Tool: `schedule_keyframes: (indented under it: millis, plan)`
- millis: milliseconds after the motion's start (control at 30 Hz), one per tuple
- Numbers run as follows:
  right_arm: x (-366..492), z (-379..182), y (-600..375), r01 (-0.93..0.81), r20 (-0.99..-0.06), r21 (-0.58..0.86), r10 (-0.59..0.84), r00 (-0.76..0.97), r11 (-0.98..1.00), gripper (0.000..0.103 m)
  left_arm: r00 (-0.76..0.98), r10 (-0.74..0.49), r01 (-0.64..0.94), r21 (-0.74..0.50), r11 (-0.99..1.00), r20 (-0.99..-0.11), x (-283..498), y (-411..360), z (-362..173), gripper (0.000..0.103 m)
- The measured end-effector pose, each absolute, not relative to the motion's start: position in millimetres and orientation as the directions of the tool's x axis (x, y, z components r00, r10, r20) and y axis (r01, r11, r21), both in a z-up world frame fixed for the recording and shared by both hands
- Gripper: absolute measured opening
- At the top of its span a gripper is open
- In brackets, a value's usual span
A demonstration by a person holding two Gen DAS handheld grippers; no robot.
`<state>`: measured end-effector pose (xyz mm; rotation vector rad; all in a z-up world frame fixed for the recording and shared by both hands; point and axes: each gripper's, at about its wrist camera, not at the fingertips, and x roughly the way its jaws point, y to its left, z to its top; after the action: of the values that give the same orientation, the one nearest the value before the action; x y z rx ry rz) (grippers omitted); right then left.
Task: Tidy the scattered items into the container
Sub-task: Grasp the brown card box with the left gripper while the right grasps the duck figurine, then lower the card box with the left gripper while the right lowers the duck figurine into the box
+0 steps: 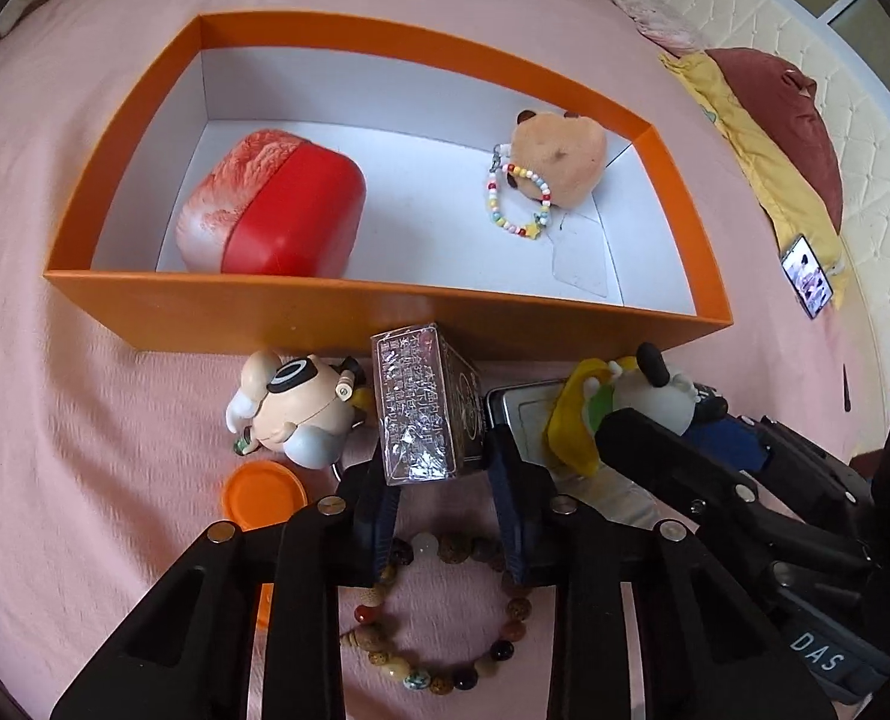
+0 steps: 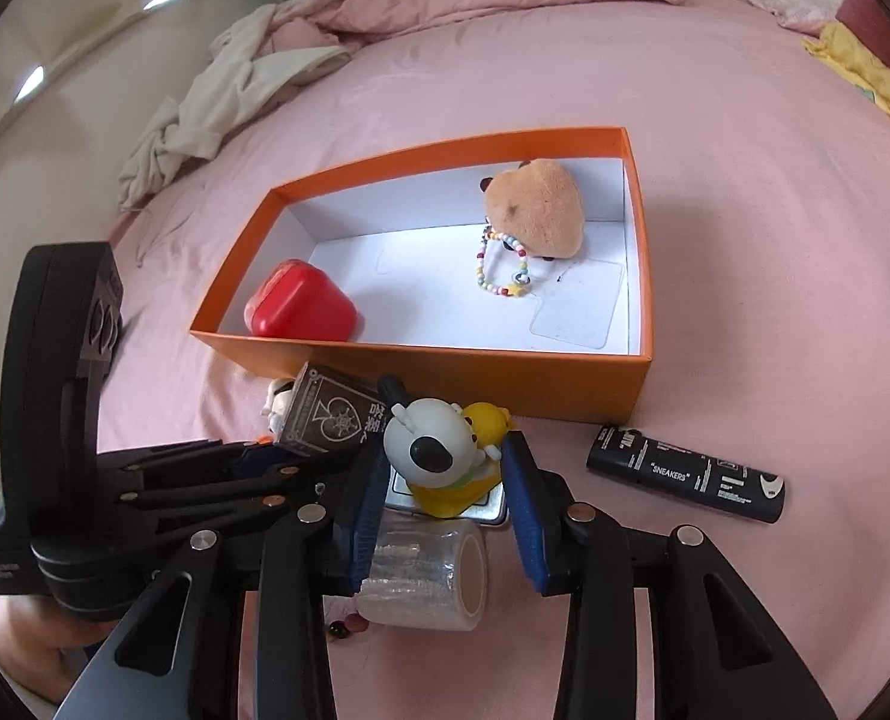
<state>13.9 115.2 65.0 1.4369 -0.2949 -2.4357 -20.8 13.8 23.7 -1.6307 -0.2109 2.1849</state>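
An orange box (image 1: 348, 306) (image 2: 505, 375) with a white inside sits on the pink bed. In it lie a red case (image 1: 276, 210) (image 2: 303, 303) and a brown plush with a bead chain (image 1: 556, 159) (image 2: 535, 213). My left gripper (image 1: 441, 471) is shut on a wrapped deck of cards (image 1: 423, 414) (image 2: 330, 420), held just in front of the box's near wall. My right gripper (image 2: 445, 474) (image 1: 685, 450) is shut on a white dog figure in yellow (image 2: 438, 450) (image 1: 625, 402), also near the box's front wall.
On the bed in front of the box lie a cartoon figure (image 1: 294, 408), an orange lid (image 1: 261, 492), a bead bracelet (image 1: 445, 612), a metal tin (image 1: 526, 420), a clear tape roll (image 2: 426, 576) and a black "SNEAKERS" stick (image 2: 685, 474). A phone (image 1: 808, 276) lies far right.
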Motion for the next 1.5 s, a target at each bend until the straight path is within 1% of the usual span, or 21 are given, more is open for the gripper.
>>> schedule_keyframes:
  millis: [33, 267, 400, 500, 600, 733, 867, 1200, 1267, 1300, 1333, 1367, 1400, 1500]
  plan:
    - [14, 65, 116, 0.146, -0.814, 0.329, -0.359, -0.458, -0.933, 0.036, -0.251, 0.401, -0.231, -0.348, -0.909, -0.881, -20, 13, 27, 0.021]
    - [16, 71, 132, 0.105, -0.773, 0.415, -0.411, -0.483, -0.904, 0.036, -0.285, 0.405, -0.232, -0.348, -0.909, -0.869, -21, 8, 36, 0.02]
    - [20, 83, 146, 0.107, -0.7, 0.512, -0.486, -0.523, -0.852, 0.036, -0.312, 0.504, -0.237, -0.447, -0.862, -0.806, -18, -7, 55, 0.02]
    - [21, 92, 159, 0.101, -0.63, 0.58, -0.523, -0.574, -0.809, 0.036, -0.367, 0.532, -0.206, -0.491, -0.846, -0.763, -20, -24, 65, 0.02]
    - [19, 96, 168, 0.079, -0.596, 0.605, -0.516, -0.615, -0.793, 0.036, -0.428, 0.529, -0.201, -0.494, -0.846, -0.733, -24, -31, 75, 0.02]
    - [15, 102, 174, 0.071, -0.557, 0.627, -0.51, -0.656, -0.775, 0.036, -0.479, 0.543, -0.235, -0.495, -0.837, -0.69, -31, -26, 86, 0.02]
    - [8, 102, 174, 0.056, -0.562, 0.622, -0.495, -0.662, -0.781, 0.036, -0.496, 0.518, -0.226, -0.473, -0.852, -0.697, -46, -17, 84, 0.02]
    - [-10, 102, 168, 0.06, -0.579, 0.591, -0.475, -0.662, -0.804, 0.037, -0.532, 0.511, -0.211, -0.479, -0.852, -0.675, -65, -15, 84, 0.02]
    - [-13, 95, 169, 0.046, -0.578, 0.615, -0.489, -0.653, -0.787, 0.041, -0.536, 0.514, -0.209, -0.484, -0.849, -0.67, -66, -14, 84, 0.025]
    - [-12, 93, 171, 0.031, -0.572, 0.628, -0.489, -0.658, -0.777, 0.055, -0.535, 0.517, -0.208, -0.489, -0.847, -0.668, -66, -14, 84, 0.041]
    - [-11, 92, 174, 0.02, -0.563, 0.639, -0.486, -0.668, -0.769, 0.062, -0.541, 0.518, -0.209, -0.491, -0.846, -0.662, -64, -14, 85, 0.06]
    - [-9, 92, 176, 0.009, -0.555, 0.648, -0.48, -0.68, -0.762, 0.067, -0.555, 0.518, -0.213, -0.491, -0.845, -0.651, -62, -15, 88, 0.066]
    - [-8, 93, 178, 0.006, -0.548, 0.652, -0.476, -0.688, -0.759, 0.067, -0.569, 0.518, -0.219, -0.49, -0.844, -0.639, -59, -16, 91, 0.069]
    - [-6, 97, 182, 0.007, -0.542, 0.647, -0.466, -0.699, -0.763, 0.067, -0.579, 0.514, -0.208, -0.495, -0.844, -0.633, -57, -24, 93, 0.069]
